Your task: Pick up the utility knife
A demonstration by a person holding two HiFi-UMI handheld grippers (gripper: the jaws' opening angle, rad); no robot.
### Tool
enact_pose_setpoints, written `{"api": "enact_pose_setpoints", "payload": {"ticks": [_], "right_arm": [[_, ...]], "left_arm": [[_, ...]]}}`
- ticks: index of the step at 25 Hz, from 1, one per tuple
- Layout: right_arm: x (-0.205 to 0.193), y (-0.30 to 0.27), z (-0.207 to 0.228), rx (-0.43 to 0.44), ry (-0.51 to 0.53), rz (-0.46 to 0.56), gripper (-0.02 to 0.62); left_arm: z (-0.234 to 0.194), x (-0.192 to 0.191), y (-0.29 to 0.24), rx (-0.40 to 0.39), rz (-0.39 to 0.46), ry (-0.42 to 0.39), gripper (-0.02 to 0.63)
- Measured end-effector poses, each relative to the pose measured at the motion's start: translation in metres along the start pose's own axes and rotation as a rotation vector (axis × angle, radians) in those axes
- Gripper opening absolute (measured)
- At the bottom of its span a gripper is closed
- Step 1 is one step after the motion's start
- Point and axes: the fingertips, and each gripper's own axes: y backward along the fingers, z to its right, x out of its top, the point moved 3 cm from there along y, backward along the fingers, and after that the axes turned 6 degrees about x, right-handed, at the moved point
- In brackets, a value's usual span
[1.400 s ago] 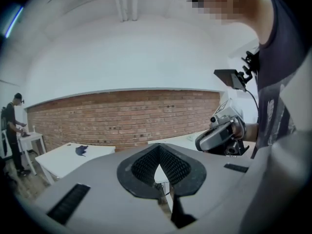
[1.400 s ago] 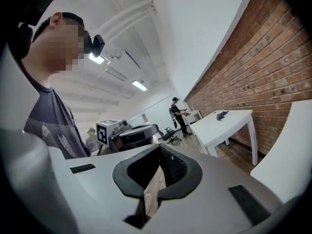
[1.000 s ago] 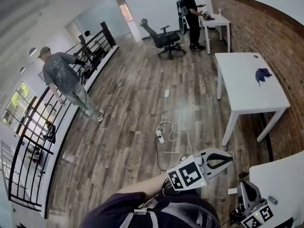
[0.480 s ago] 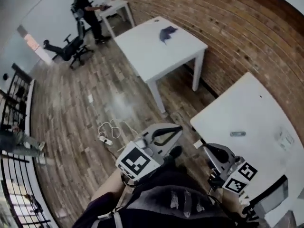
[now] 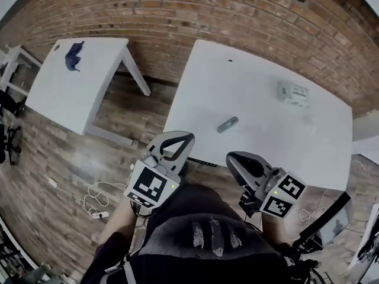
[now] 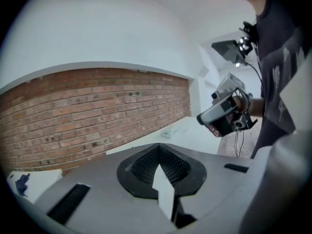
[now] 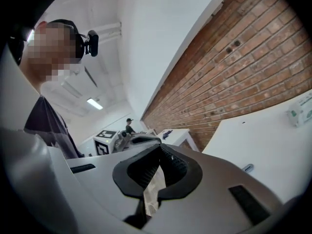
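The utility knife (image 5: 227, 124) is a small grey bar lying flat near the middle of the white table (image 5: 260, 81); in the right gripper view the knife (image 7: 247, 167) shows as a sliver just beyond my jaws. My left gripper (image 5: 183, 136) hovers at the table's near edge, left of and short of the knife, shut and empty. The right gripper (image 5: 231, 157) hangs below the near edge, straight in front of the knife, also shut with nothing in it. The left gripper view looks along closed jaws (image 6: 158, 146) toward the table and the right gripper (image 6: 222, 113).
A white packet (image 5: 293, 93) lies at the table's far right by the brick wall (image 5: 177, 10). A second white table (image 5: 59, 99) with a blue cloth (image 5: 73, 55) stands to the left. A power strip and cables (image 5: 98, 209) lie on the wooden floor.
The head view has swung from the open room round to the brick wall and the table with the knife. Both grippers came round with it and now point at that table, still shut.
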Motion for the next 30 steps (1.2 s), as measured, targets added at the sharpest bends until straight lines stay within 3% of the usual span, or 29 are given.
{"api": "enact_pose_setpoints", "payload": {"ticks": [6, 11, 16, 18, 20, 22, 23, 30], "right_arm": [[0.016, -0.002, 0.009, -0.222, 0.006, 0.035, -0.002], [0.012, 0.01, 0.019, -0.372, -0.019, 0.071, -0.002], [0.003, 0.03, 0.016, -0.493, -0.06, 0.12, -0.002], [0.002, 0.037, 0.02, -0.51, -0.079, 0.136, -0.002], [0.003, 0.042, 0.026, -0.5, -0.097, 0.149, -0.002], [0.003, 0.043, 0.03, -0.475, -0.11, 0.156, -0.002], [0.003, 0.044, 0.033, -0.461, -0.115, 0.157, -0.002], [0.012, 0.044, 0.063, -0.375, -0.151, 0.124, -0.002]], "left_arm": [[0.003, -0.037, -0.078, -0.252, -0.088, -0.011, -0.003], [0.014, -0.074, -0.14, -0.315, -0.167, -0.054, -0.003], [0.04, -0.106, -0.18, -0.383, -0.245, -0.032, -0.003], [0.049, -0.113, -0.19, -0.4, -0.272, -0.041, -0.002], [0.058, -0.122, -0.201, -0.41, -0.304, -0.051, 0.071], [0.067, -0.132, -0.212, -0.407, -0.34, -0.066, 0.188], [0.071, -0.137, -0.216, -0.405, -0.359, -0.078, 0.21], [0.083, -0.172, -0.248, -0.351, -0.501, -0.137, 0.229]]}}
